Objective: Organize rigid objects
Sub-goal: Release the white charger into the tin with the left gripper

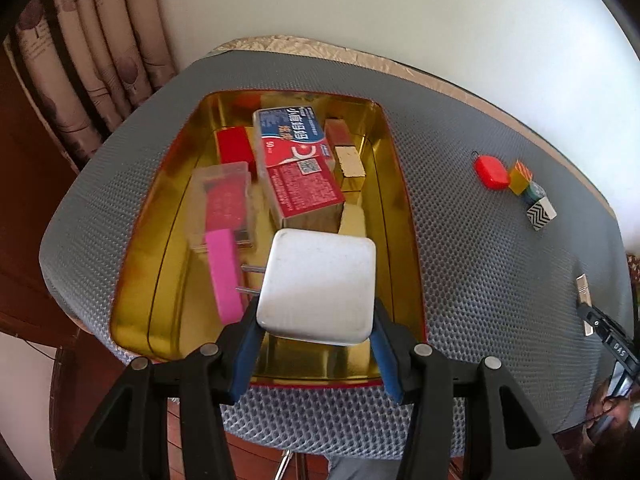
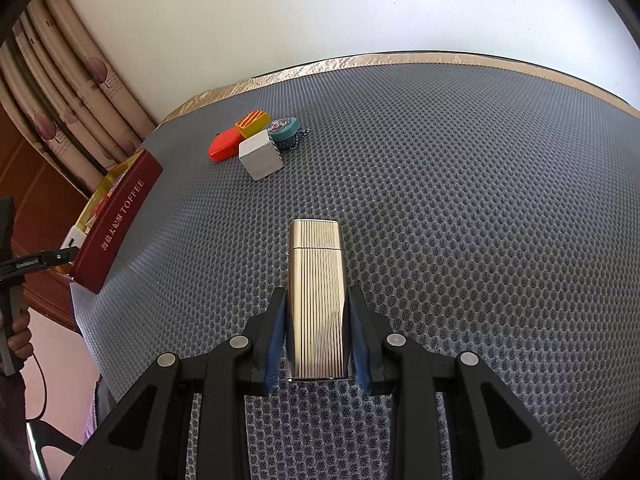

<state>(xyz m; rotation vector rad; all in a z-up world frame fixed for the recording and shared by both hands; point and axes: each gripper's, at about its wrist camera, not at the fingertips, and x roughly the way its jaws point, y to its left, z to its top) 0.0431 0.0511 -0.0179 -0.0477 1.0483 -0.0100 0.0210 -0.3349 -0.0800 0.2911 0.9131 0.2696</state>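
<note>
Grey mesh mat (image 2: 440,184), white wall behind. Left gripper (image 1: 316,316) clenched on white charger (image 1: 318,286), over gold tin (image 1: 384,152) of boxes. Right gripper (image 2: 317,320) clamps ribbed lighter (image 2: 317,300), lying on mat.

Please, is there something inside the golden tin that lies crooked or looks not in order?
Yes. In the tin, the red and blue medicine box lies tilted, leaning on other items instead of flat. The clear plastic case also sits askew, with the pink block overlapping its near end.
</note>
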